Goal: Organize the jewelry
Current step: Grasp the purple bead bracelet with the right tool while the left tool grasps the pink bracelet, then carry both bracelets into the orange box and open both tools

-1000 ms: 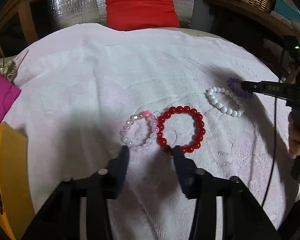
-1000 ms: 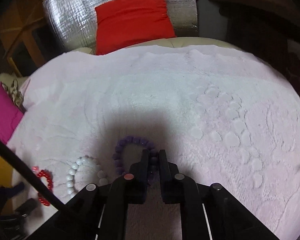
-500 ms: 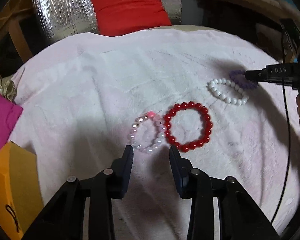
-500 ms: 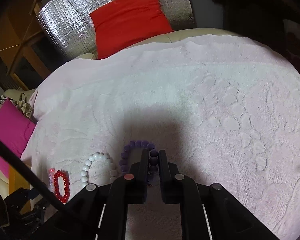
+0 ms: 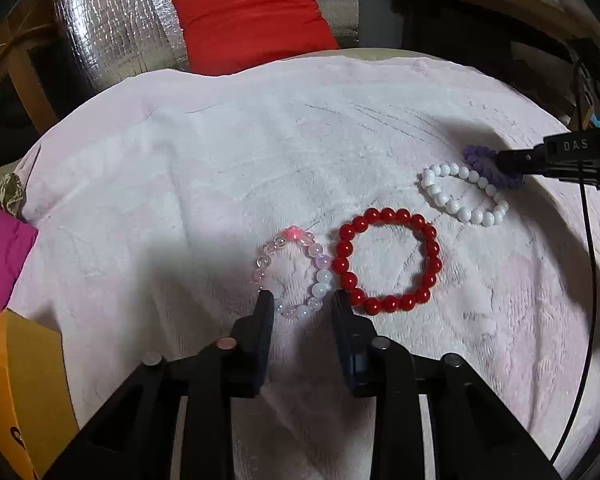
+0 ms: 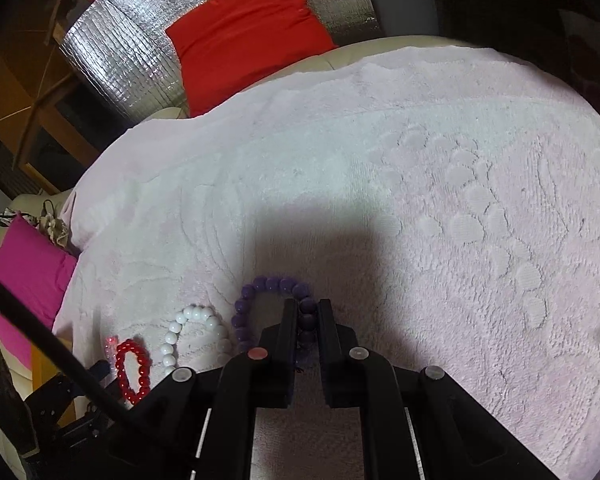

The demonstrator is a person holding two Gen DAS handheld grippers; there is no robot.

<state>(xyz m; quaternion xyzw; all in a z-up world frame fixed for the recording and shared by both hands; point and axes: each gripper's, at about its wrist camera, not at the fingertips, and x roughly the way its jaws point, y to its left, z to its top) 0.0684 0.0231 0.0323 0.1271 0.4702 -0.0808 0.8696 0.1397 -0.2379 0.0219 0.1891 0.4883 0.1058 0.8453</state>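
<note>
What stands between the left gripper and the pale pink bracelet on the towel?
Nothing visible does. The left gripper is closing, with the near side of the pale pink bracelet already between its fingers. The red bracelet lies close beside it, just outside one fingertip, on the pink towel.

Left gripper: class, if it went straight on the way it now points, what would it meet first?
Probably the pale pink bracelet: the closing left gripper already has its near beads between the fingers, seemingly untouched. The red bracelet lies just outside.
</note>
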